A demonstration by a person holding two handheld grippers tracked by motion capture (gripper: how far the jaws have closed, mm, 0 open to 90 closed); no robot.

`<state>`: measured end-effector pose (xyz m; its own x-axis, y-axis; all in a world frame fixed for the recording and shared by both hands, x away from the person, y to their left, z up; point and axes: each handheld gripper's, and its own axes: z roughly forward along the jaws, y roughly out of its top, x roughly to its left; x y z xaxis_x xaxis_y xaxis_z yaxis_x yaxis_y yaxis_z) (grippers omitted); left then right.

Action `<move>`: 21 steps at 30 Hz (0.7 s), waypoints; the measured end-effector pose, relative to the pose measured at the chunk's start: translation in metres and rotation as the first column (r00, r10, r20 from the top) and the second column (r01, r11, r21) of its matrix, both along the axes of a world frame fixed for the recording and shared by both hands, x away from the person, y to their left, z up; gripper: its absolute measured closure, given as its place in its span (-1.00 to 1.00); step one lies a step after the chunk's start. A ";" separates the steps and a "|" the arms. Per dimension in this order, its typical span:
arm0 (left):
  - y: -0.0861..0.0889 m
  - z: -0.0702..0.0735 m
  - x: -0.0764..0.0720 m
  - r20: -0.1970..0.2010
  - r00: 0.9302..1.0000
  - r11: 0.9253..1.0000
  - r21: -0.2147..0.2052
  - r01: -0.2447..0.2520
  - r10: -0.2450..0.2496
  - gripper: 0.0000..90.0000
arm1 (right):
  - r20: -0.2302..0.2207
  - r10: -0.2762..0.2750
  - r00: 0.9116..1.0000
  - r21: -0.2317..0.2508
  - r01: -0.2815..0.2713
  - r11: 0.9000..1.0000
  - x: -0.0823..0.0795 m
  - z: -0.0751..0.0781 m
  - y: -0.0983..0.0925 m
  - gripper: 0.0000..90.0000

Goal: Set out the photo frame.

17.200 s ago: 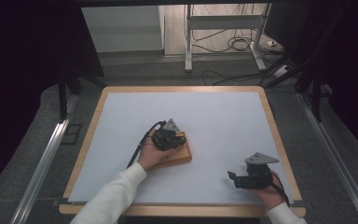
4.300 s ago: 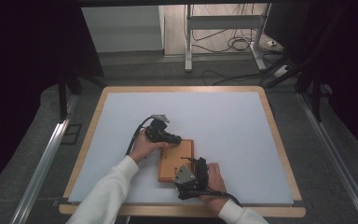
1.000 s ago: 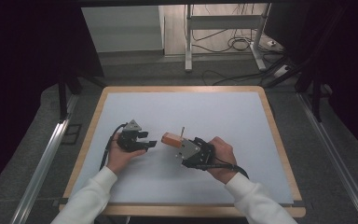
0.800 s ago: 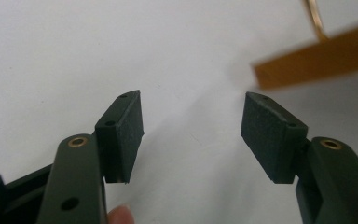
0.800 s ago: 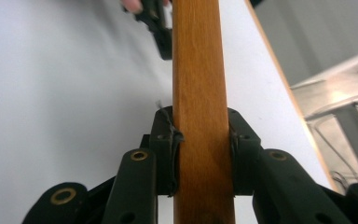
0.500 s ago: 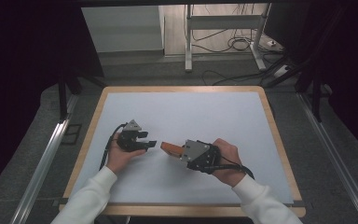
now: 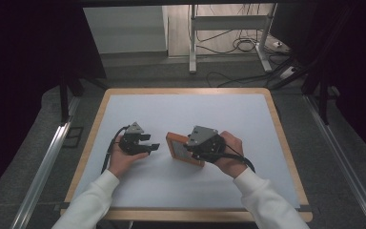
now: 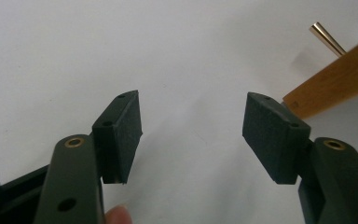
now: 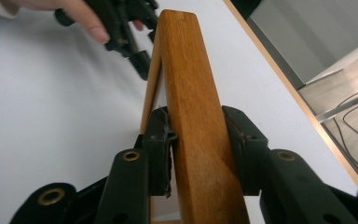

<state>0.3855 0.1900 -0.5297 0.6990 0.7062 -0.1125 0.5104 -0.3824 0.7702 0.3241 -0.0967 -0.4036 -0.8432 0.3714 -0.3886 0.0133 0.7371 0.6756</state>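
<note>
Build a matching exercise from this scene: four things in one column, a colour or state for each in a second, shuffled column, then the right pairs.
Things
1. left tool
2. right tool
3. wooden frame
4. table top

Colour or state
A. white, with a wooden rim
B. open, nothing between its jaws
C. orange-brown, standing on edge
D. jaws on either side of the frame

Pairs: 1-B, 2-D, 3-C, 4-A

orange-brown wooden frame (image 7: 183, 149), white table (image 7: 181, 114)

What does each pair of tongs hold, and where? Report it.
The right tongs clamp the wooden frame by one side bar, pads on its two faces. The left tongs stand open, holding nothing.
</note>
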 end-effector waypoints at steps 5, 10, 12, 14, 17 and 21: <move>-0.001 0.000 -0.001 0.001 1.000 1.000 -0.004 0.003 -0.003 -0.19 | 0.015 -0.033 0.999 -0.003 0.033 0.999 0.013 -0.002 -0.001 0.28; 0.000 0.000 0.000 0.006 1.000 1.000 0.002 0.005 -0.005 -0.19 | 0.000 -0.068 0.998 0.005 0.068 0.998 0.026 -0.003 -0.002 0.18; 0.000 0.001 0.000 0.005 1.000 1.000 -0.002 0.003 -0.003 -0.19 | -0.002 -0.073 0.997 0.006 0.073 0.997 0.032 -0.004 -0.003 0.13; 0.000 0.001 0.000 0.005 1.000 1.000 0.000 0.005 -0.005 -0.19 | -0.013 -0.091 0.996 0.009 0.091 0.996 0.039 -0.005 -0.004 0.08; -0.002 0.001 -0.001 0.000 1.000 1.000 -0.002 0.005 -0.005 -0.19 | -0.025 -0.120 0.992 0.021 0.121 0.992 0.049 -0.008 -0.004 -0.01; -0.002 0.001 -0.001 0.004 1.000 1.000 0.006 0.010 -0.010 -0.19 | -0.040 -0.151 0.988 0.043 0.153 0.987 0.061 -0.012 -0.006 -0.11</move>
